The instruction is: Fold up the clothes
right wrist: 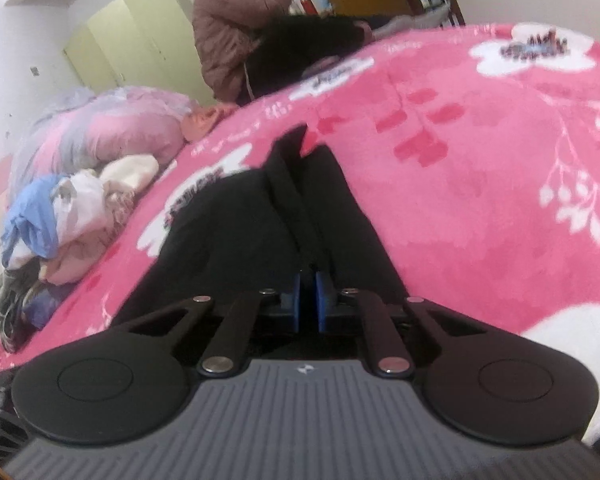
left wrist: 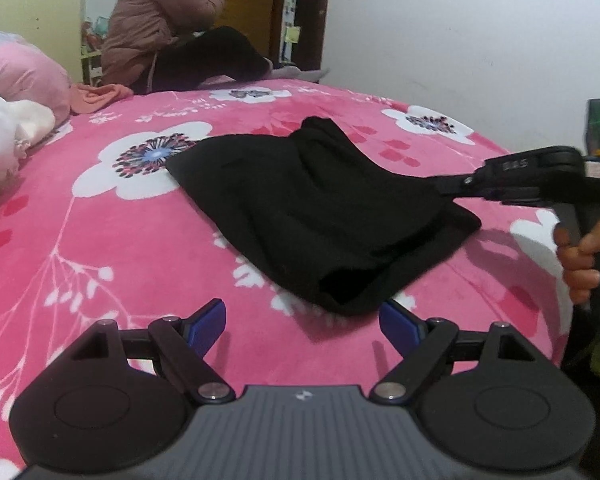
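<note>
A black garment (left wrist: 320, 208) lies partly folded on the pink flowered blanket (left wrist: 100, 260). My left gripper (left wrist: 302, 312) stands open just in front of the garment's near edge, blue pads wide apart and nothing between them. My right gripper (left wrist: 446, 188) comes in from the right, held by a hand (left wrist: 580, 256), and pinches the garment's right corner, lifting it off the bed. In the right wrist view, the right gripper (right wrist: 313, 280) has its blue pads together on the black garment (right wrist: 228, 232), which stretches away from them in a taut ridge.
A person in a brown padded coat (left wrist: 160, 20) sits at the far edge of the bed. A rolled pink quilt (left wrist: 24, 72) and a heap of loose clothes (right wrist: 80, 208) lie at the left. A white wall (left wrist: 460, 40) stands behind the bed.
</note>
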Motion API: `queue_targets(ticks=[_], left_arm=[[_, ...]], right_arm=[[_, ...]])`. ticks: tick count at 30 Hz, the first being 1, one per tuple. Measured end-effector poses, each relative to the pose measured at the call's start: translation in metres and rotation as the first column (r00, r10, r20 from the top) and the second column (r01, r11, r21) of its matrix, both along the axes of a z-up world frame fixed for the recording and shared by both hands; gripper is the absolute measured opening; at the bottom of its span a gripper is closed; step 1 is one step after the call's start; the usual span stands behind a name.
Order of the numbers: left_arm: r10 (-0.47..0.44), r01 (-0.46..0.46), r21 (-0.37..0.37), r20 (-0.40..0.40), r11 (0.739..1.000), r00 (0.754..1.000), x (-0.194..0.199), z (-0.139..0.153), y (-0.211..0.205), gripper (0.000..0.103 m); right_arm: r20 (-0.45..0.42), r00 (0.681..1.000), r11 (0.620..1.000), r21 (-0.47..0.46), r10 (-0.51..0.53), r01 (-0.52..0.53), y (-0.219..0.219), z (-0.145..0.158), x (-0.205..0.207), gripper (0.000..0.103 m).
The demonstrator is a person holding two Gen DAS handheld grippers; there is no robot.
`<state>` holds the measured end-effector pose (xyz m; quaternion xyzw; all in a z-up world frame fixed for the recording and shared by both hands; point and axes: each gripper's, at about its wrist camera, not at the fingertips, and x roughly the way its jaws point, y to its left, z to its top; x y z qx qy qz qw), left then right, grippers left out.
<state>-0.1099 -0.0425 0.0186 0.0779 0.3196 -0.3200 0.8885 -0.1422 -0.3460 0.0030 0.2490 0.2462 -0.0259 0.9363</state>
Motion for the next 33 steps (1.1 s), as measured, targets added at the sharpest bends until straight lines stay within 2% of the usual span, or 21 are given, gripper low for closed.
queue_targets(ticks=[3,7,11,13,15,18,24,28,30,33], left_arm=[[0.02,-0.02,0.001,0.003,1.0,1.0,0.002,0.0,-0.006,0.081],[0.035,-0.035,0.018,0.022,0.999,0.999,-0.001,0.002,-0.015,0.076],[0.059,-0.063,0.094,0.044,0.994,0.997,-0.002,-0.001,-0.025,0.057],[0.063,-0.067,0.108,0.042,0.992,0.997,-0.003,-0.003,-0.026,0.051],[0.067,-0.072,0.118,0.048,0.99,0.997,-0.004,-0.003,-0.027,0.041],[0.06,-0.07,0.147,0.071,0.987,0.996,-0.007,-0.003,-0.03,0.032],[0.007,-0.055,0.267,0.175,0.962,0.985,-0.022,-0.003,-0.047,0.03],[-0.002,-0.058,0.298,0.196,0.953,0.981,-0.026,-0.004,-0.049,0.027],[-0.009,-0.054,0.307,0.199,0.95,0.98,-0.027,-0.003,-0.049,0.022],[-0.023,-0.052,0.33,0.218,0.943,0.976,-0.031,-0.004,-0.05,0.021]], right_arm=[[0.037,0.999,0.999,-0.029,-0.026,0.028,-0.001,0.011,-0.007,0.006],[0.05,0.998,0.999,-0.023,-0.032,0.034,-0.006,0.014,-0.008,0.006],[0.065,0.997,0.999,-0.018,-0.042,0.043,-0.01,0.014,-0.009,0.006],[0.078,0.996,0.999,-0.019,-0.047,0.049,-0.013,0.015,-0.01,0.006],[0.082,0.995,0.998,-0.022,-0.054,0.056,-0.017,0.015,-0.011,0.006],[0.074,0.995,0.998,-0.005,-0.065,0.066,-0.024,0.011,-0.012,0.006],[0.073,0.994,0.997,0.035,-0.077,0.074,-0.03,0.003,-0.017,0.006],[0.039,0.995,0.992,0.093,-0.087,0.083,-0.035,-0.014,-0.02,0.005],[0.041,0.995,0.987,0.136,-0.092,0.086,-0.038,-0.017,-0.024,0.005],[0.064,0.994,0.984,0.16,-0.091,0.08,-0.039,-0.015,-0.029,0.005]])
